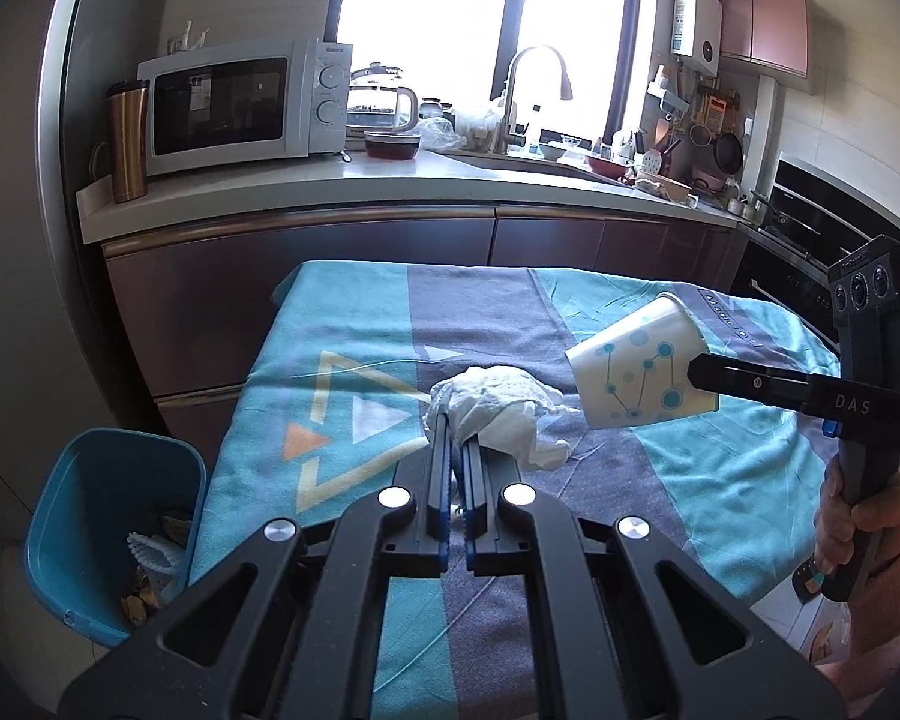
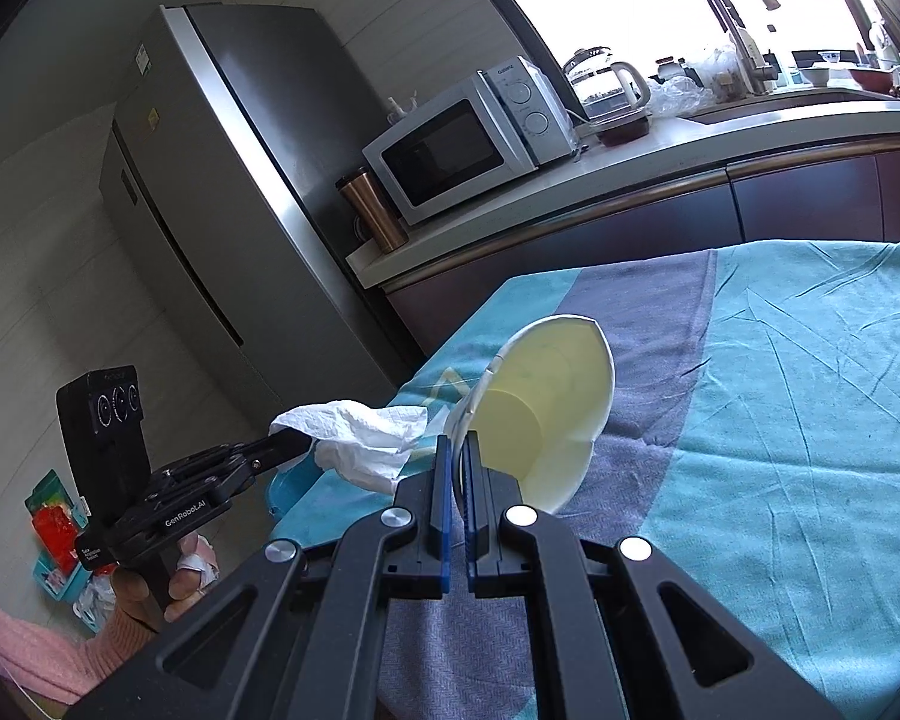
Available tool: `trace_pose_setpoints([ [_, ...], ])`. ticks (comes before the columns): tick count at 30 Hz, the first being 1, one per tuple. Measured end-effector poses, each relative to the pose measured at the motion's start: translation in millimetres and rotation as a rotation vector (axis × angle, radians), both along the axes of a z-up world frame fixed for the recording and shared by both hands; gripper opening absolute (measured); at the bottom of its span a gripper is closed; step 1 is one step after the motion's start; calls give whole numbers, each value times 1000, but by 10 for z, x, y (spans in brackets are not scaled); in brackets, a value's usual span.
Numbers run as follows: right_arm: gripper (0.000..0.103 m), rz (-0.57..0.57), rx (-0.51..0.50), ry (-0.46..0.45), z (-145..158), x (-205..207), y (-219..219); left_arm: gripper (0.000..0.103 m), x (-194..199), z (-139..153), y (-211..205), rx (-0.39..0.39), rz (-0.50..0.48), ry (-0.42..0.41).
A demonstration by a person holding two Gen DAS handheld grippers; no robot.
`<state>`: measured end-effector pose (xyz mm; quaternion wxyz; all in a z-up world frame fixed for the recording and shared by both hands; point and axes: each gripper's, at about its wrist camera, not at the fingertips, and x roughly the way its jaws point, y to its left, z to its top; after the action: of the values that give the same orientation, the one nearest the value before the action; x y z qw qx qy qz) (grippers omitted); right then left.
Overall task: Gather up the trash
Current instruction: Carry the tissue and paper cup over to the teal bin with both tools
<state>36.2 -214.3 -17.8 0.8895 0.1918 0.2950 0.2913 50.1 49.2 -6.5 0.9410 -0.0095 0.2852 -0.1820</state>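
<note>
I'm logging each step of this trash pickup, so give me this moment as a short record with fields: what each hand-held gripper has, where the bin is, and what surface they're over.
left hand-held gripper: shut on the crumpled white tissue, lifted off the cloth
right hand-held gripper: shut on the wall of the paper cup, tilted, empty inside
cup pattern: blue dots joined by lines
surface: table under a teal and grey cloth
bin: blue trash bin on the floor by the table's left edge, already holding some trash
state of task: both items held, neither in the bin yet
</note>
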Motion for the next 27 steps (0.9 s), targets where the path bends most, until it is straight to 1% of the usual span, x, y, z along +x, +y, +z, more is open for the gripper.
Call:
trace_pose_setpoints([
  [27, 3, 86, 13, 9, -31, 47, 364, 3, -186, 5, 306, 1, 57, 6],
])
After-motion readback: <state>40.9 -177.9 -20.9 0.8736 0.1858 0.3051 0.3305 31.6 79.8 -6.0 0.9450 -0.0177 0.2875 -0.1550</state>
